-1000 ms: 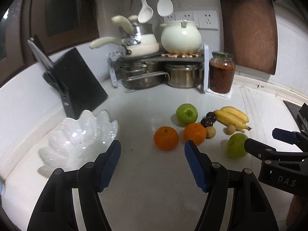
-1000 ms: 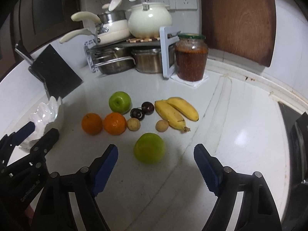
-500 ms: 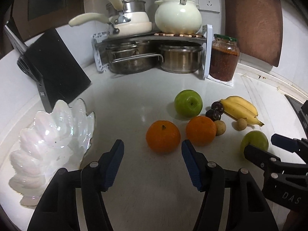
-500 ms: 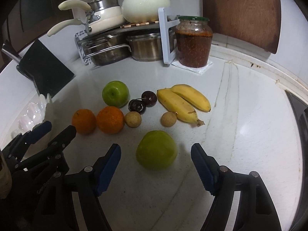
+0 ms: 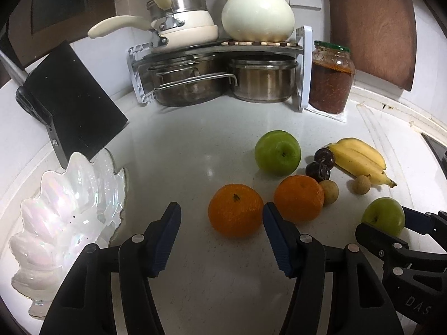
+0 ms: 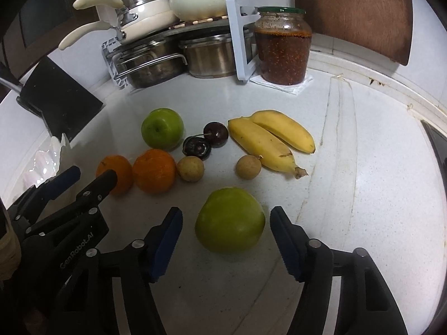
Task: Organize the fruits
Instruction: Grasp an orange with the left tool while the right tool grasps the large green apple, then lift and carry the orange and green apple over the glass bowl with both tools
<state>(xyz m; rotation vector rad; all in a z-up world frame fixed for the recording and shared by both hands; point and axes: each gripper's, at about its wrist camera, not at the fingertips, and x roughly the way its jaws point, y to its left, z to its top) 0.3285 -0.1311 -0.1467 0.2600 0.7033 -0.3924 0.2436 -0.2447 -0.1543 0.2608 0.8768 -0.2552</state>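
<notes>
On the white worktop (image 5: 195,145), an orange (image 5: 235,210) sits between the parted fingers of the left gripper (image 5: 220,237), and a green apple (image 6: 229,224) between those of the right gripper (image 6: 226,240), whose jaws have just been closing; neither fruit is clamped. Bananas (image 6: 268,139), cherries (image 6: 206,139) and a second apple (image 6: 162,128) lie behind, a pearly bowl (image 5: 64,209) near the left edge.

The speckled white stone-like countertop (image 5: 201,145) looks smooth, the scalloped pearly bowl (image 5: 64,212) glossy, the two stainless steel pots (image 5: 262,81) brushed, and the brown wooden board (image 5: 371,25) matt.
</notes>
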